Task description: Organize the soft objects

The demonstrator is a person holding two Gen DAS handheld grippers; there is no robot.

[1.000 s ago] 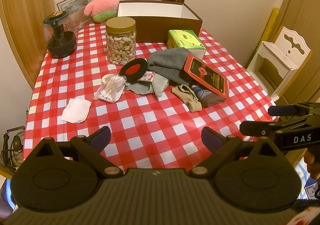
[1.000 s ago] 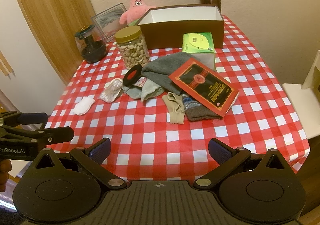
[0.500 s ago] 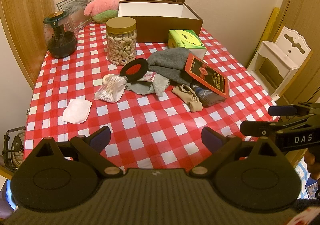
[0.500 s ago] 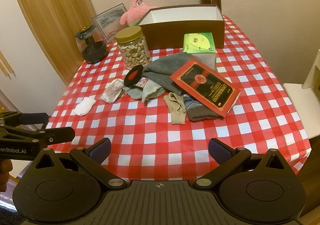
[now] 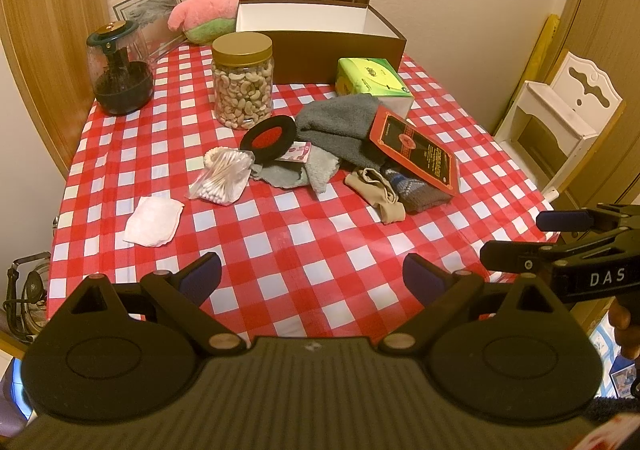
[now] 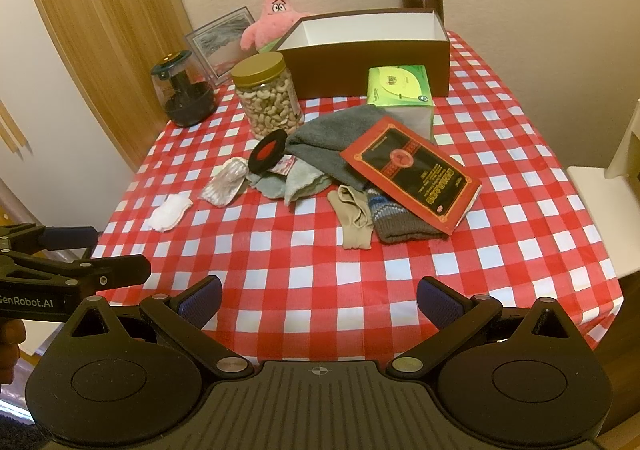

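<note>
nothing is sorted yet: your left gripper [image 5: 312,276] and right gripper [image 6: 319,300] gape wide and empty, the box [image 6: 372,70] holds nothing, grey towel [image 6: 332,138] and socks [image 6: 374,212] lie mid-table.

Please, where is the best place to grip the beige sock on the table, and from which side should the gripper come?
Grip the beige sock at its near end, which lies flat and free on the tablecloth. Its far end sits close against the knitted sock and near the red booklet. Coming from above at the near side, probably with the open right gripper, seems safest.
</note>
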